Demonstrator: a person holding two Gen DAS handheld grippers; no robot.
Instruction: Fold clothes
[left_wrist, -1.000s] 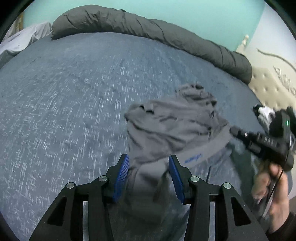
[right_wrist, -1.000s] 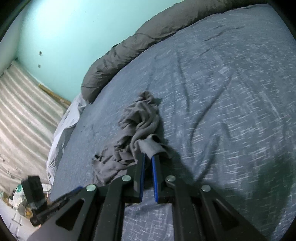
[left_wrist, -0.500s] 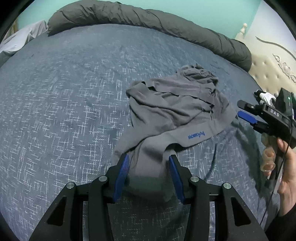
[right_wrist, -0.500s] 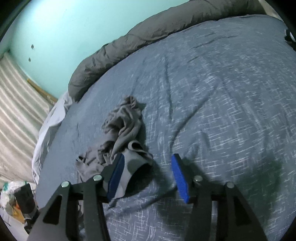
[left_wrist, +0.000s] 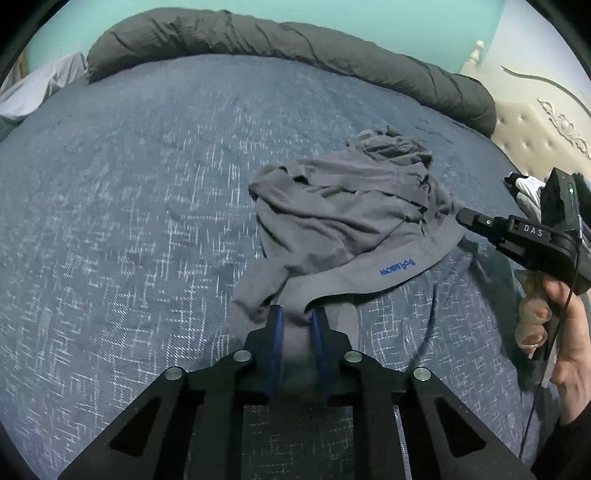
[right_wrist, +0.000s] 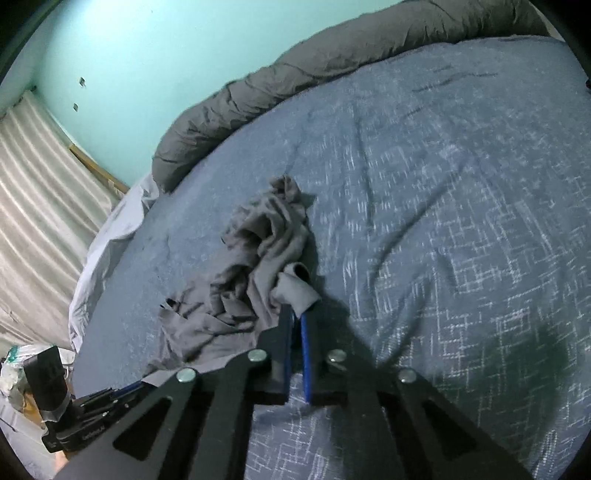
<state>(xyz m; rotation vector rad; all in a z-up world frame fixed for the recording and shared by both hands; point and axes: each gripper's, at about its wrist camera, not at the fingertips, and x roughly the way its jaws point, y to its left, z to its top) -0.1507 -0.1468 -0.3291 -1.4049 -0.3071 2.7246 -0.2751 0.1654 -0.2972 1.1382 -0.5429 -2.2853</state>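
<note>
Grey garment (left_wrist: 343, 221): one (crumpled) | left tongs (left_wrist: 297, 321), right tongs (right_wrist: 295, 314): two, both clamping it

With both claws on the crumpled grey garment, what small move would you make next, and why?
Probably lift both claws a little and draw them apart. The left claw is closing on a bunched fold at the near edge of the crumpled grey stretch-fabric garment, and the right claw is shut on its waistband end. The rest lies heaped on the blue woven bedspread, so spreading it comes first.

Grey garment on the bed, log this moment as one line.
stage: gripping | left gripper: closing on crumpled grey fabric garment | right gripper: shut on garment waistband edge | surface: blue patterned bedspread
</note>
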